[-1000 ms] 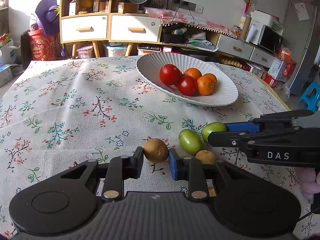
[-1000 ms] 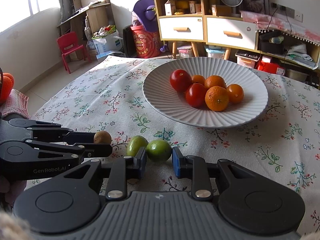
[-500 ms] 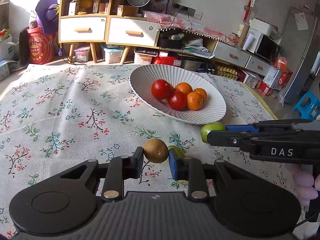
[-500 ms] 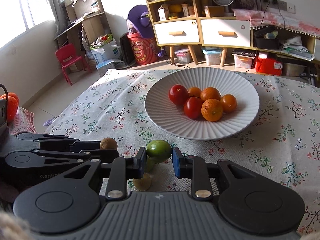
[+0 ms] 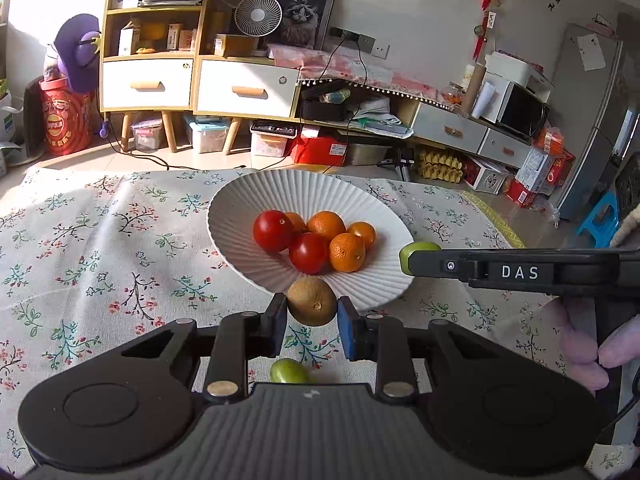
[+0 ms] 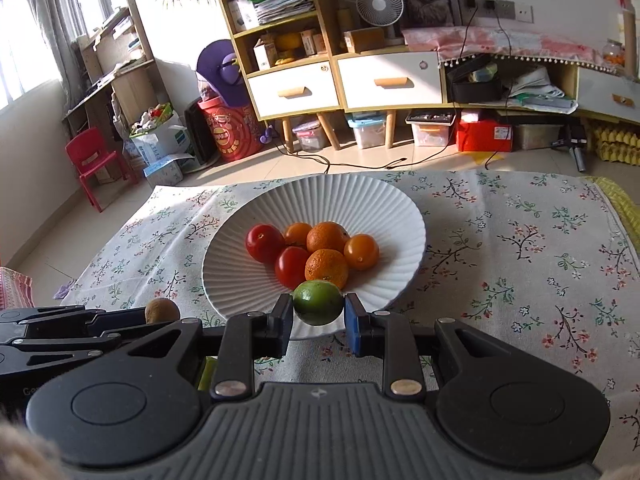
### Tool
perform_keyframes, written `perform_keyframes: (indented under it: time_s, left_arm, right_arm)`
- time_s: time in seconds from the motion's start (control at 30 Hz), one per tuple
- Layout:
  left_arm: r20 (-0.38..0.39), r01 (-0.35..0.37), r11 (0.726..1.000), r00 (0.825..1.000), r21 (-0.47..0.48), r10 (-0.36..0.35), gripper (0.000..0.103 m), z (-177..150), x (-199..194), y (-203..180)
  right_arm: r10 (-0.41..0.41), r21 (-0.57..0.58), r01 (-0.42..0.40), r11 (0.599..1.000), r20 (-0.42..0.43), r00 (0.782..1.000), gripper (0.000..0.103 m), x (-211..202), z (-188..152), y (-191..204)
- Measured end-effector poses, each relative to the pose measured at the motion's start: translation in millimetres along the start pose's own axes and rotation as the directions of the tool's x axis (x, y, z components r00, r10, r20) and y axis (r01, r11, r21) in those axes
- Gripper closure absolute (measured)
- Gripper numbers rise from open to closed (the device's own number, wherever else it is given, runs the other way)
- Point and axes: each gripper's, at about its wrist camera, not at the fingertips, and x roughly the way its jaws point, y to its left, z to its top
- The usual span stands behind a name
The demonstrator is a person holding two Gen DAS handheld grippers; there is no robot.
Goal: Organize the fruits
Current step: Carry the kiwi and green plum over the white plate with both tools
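Observation:
My left gripper (image 5: 312,320) is shut on a brown kiwi (image 5: 312,300) and holds it in the air at the near rim of the white ribbed plate (image 5: 236,208). My right gripper (image 6: 318,318) is shut on a green lime (image 6: 318,302), also raised at the plate's near rim (image 6: 360,196). The plate holds two red tomatoes (image 5: 274,230) and several oranges (image 5: 347,252). A green fruit (image 5: 289,371) lies on the cloth below my left gripper. The right gripper with its lime (image 5: 418,254) shows at the right of the left wrist view.
The table has a floral cloth (image 5: 100,248). Its far edge lies behind the plate. Beyond it are a shelf unit with drawers (image 5: 200,80), storage boxes on the floor and a red child's chair (image 6: 92,160).
Both grippers have lifted their fruit off the cloth and moved forward to the plate's near rim. The other green fruit stayed on the cloth.

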Motion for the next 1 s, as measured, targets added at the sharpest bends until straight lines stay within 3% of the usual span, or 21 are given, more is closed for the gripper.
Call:
perform_keyframes:
  time_s: [0.43, 1.0]
  left_arm:
    - [-0.032, -0.047, 0.996, 0.998, 0.079, 0.049, 0.086, 12.0, 45.1, -3.8]
    - [-0.067, -0.047, 0.993, 0.996, 0.109, 0.055, 0.086, 12.5, 60.2, -5.0]
  right_arm:
    - [0.015, -0.035, -0.015, 0.999, 0.004, 1.000, 0.078, 21.4, 3.3, -7.8]
    - [-0.016, -0.058, 0.016, 0.998, -0.012, 1.000, 0.078, 26.5, 0.8, -10.3]
